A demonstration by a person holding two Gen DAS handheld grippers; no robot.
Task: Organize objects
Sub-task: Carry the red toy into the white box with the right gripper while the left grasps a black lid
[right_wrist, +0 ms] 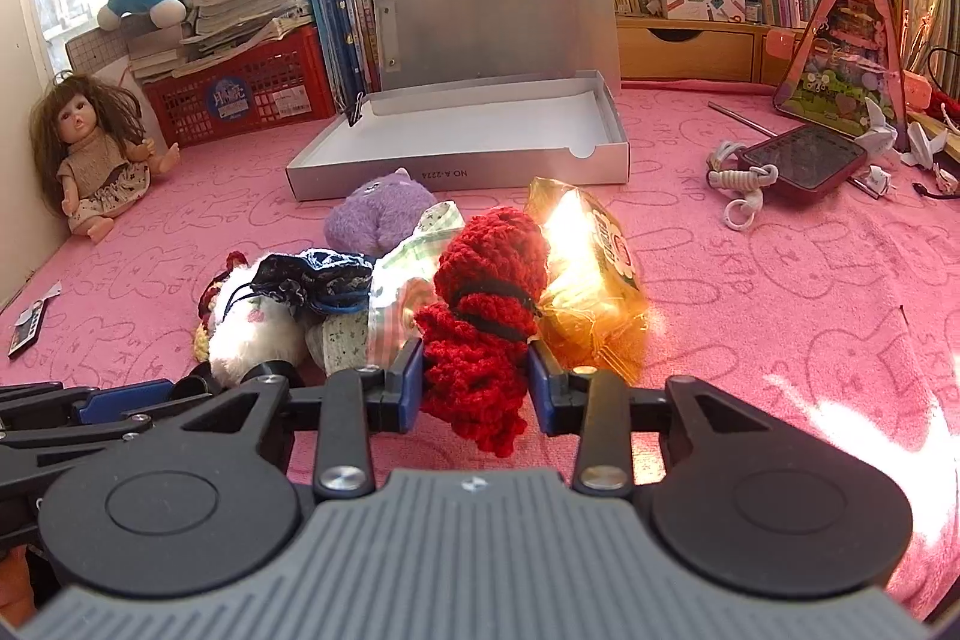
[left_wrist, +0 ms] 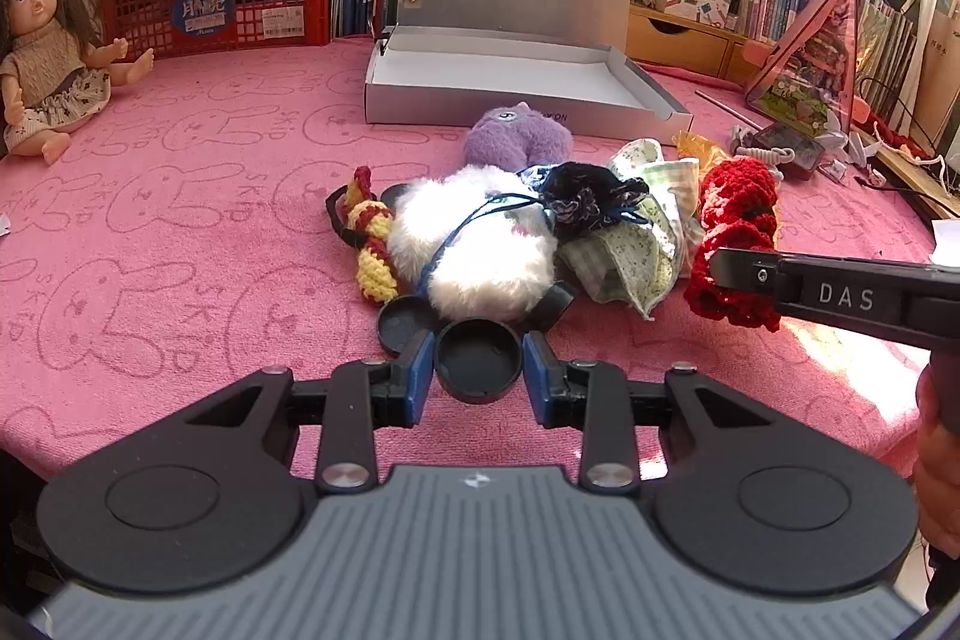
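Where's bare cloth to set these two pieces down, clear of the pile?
Free: the wide pink cloth between the doll and the pile, and the stretch right of the orange packet, below the red phone. The open box is empty. Crowded: the pile's centre.

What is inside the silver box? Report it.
Nothing visible: the silver box lies open, its white floor bare in both views. The strip just behind its front wall is hidden.
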